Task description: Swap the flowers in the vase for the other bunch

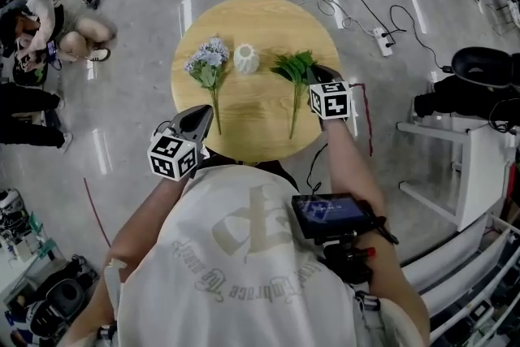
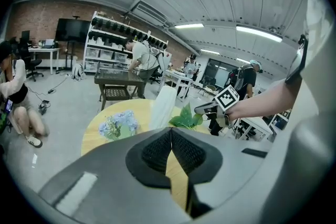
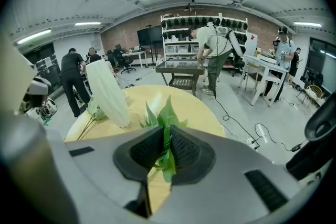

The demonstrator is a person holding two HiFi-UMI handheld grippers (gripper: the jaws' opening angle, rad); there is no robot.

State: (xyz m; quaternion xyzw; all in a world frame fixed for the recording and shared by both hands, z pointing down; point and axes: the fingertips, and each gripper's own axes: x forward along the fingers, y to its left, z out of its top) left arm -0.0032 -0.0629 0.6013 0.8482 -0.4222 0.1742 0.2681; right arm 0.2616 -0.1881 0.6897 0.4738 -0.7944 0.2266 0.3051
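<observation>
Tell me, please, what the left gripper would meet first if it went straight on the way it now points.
Probably the table top, since the shut, empty left gripper tilts downward; further on stands the white vase. Depth is unclear.

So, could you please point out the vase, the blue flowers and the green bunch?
vase [image 1: 245,59], head view, middle of its white body.
blue flowers [image 1: 209,55], head view, the blossoms.
green bunch [image 1: 291,65], head view, the leaves.
</observation>
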